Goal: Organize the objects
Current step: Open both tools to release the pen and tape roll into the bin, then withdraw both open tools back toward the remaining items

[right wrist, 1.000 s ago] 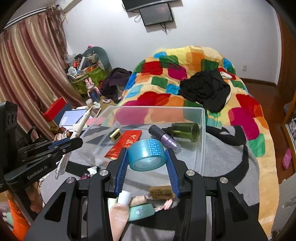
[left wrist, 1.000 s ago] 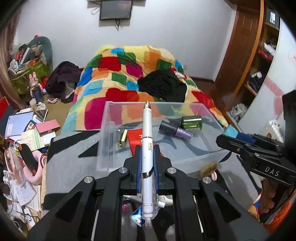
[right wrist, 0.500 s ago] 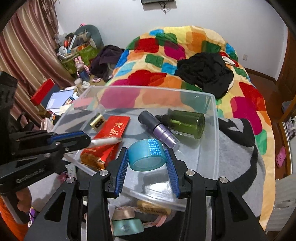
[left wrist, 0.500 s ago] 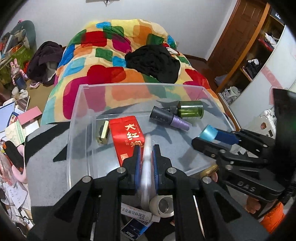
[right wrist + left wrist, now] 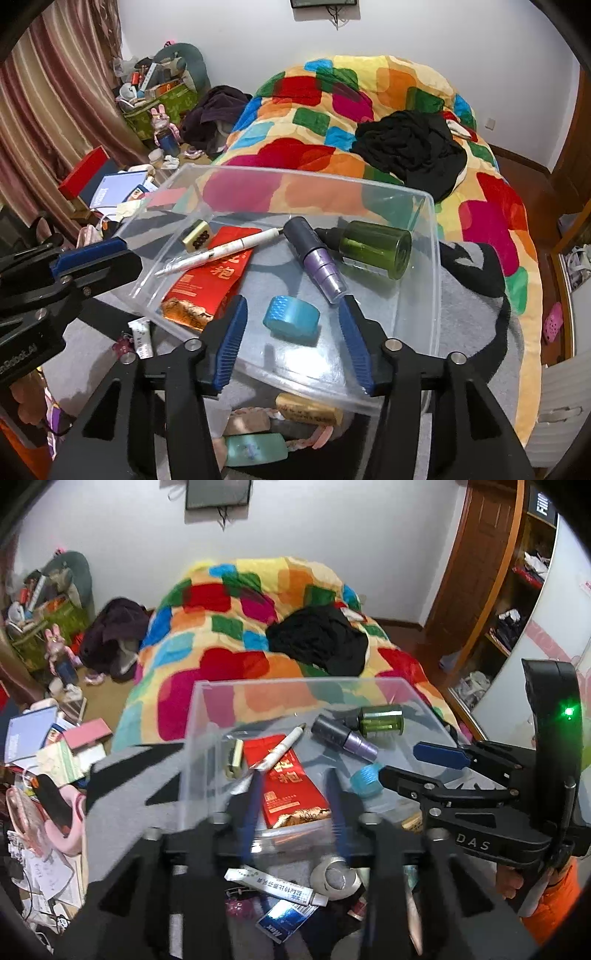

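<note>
- Released since the earlier frames: white pen with a metal tip (image 5: 218, 252), formerly clamped upright in the left gripper (image 5: 293, 805), now lying slantwise across the red foil packet with gold lettering (image 5: 207, 282) inside the clear plastic bin (image 5: 428, 306).
- Released likewise: roll of blue patterned tape (image 5: 291, 320), formerly squeezed in the right gripper (image 5: 293, 345), now resting on its side on the bin floor, between the pads yet touching neither.
- Left gripper: jaws just opened, blue-padded fingers (image 5: 250, 814) apart, nothing pinched; only the red packet visible through the gap.
- Right gripper: jaws likewise just opened, fingers (image 5: 231, 341) spread clear of the tape on both sides, poised over the near wall of the bin.
- Already in the bin: dark-capped purple tube (image 5: 317, 260), green glass bottle with black nozzle (image 5: 373, 249) lying just beside it, small gold-and-black block (image 5: 197, 236) near the far left corner.
- Meaning for the task: two more items judged deposited, five earlier contents undisturbed; sorting partly done.
- Remaining outside, on the grey-and-black blanket (image 5: 469, 314) in front of the bin: white ointment tube (image 5: 275, 884), blue box (image 5: 282, 921), roll of pale tape (image 5: 334, 877), mint-green pouch (image 5: 255, 448), tan labelled packet (image 5: 308, 410).
- Likely next step: withdrawal of both grippers and a reach toward that leftover pile; risk of snagging the near bin wall on the way out.
</note>
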Action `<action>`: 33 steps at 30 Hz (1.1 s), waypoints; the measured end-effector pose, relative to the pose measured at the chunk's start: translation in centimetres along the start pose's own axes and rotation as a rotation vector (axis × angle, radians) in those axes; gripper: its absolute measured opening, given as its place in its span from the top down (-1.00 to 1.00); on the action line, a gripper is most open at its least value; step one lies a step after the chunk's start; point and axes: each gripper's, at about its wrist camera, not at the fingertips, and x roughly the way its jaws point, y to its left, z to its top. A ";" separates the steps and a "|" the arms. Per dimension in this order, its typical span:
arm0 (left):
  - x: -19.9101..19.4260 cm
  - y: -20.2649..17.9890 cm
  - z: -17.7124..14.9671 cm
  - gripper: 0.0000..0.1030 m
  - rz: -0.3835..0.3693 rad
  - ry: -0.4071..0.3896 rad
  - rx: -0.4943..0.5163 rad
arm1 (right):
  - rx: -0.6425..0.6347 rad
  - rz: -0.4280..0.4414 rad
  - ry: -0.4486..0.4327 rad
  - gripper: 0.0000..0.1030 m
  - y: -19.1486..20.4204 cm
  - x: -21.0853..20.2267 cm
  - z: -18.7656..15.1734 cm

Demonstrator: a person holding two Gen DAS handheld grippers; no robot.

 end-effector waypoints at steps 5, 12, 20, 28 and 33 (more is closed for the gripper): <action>-1.8 0.3 -0.8 -0.22 0.034 -0.063 0.005 | -0.021 -0.003 -0.054 -0.19 0.5 -2.0 -0.6; -3.2 0.5 -2.9 -0.53 0.074 -0.091 0.003 | -0.005 0.020 -0.104 -0.42 0.5 -4.6 -2.1; -3.5 -0.7 -6.9 -0.56 0.114 -0.077 0.044 | 0.029 0.068 -0.075 -0.43 0.7 -5.5 -5.7; -2.9 -0.8 -10.8 -0.56 0.122 -0.014 0.037 | 0.054 0.191 0.039 -0.42 2.2 -3.6 -9.7; -2.8 -0.4 -12.7 -0.56 0.105 0.019 -0.002 | 0.080 0.234 0.088 -0.01 2.3 -2.2 -10.7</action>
